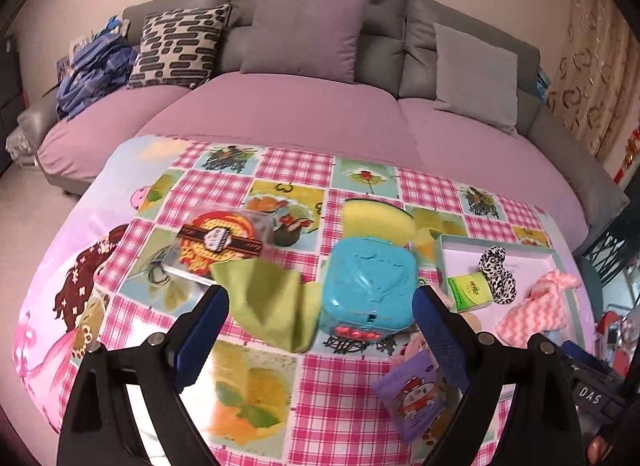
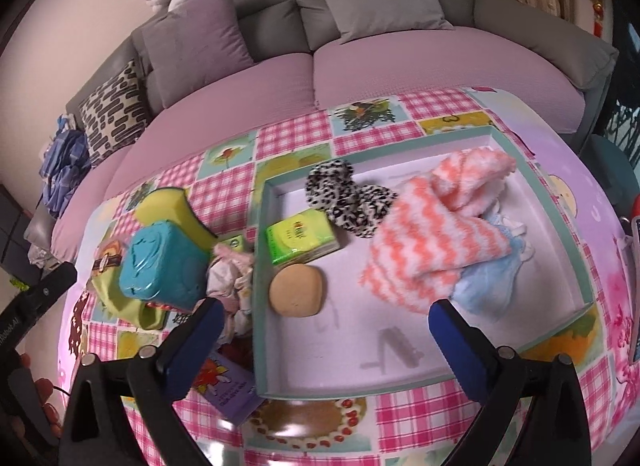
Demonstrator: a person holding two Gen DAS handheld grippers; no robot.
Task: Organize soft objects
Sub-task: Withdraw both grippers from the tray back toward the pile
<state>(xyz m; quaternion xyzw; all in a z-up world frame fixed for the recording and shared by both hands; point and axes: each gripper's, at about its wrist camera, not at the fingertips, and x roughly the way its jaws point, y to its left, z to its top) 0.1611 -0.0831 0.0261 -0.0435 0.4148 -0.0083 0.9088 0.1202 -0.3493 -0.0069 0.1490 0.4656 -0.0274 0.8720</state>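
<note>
My left gripper is open and empty above the table, with a green cloth and a blue soft cube between its fingers. A yellow sponge lies behind the cube. My right gripper is open and empty over the near part of a teal-rimmed tray. In the tray lie a pink-white fuzzy cloth, a leopard-print scrunchie, a green tissue pack, a tan round bun and a light-blue cloth.
A purple packet and a crumpled pink item lie by the tray's left side. A clear packet with red-yellow print lies at the left. The checked tablecloth covers the table; a sofa with cushions stands behind.
</note>
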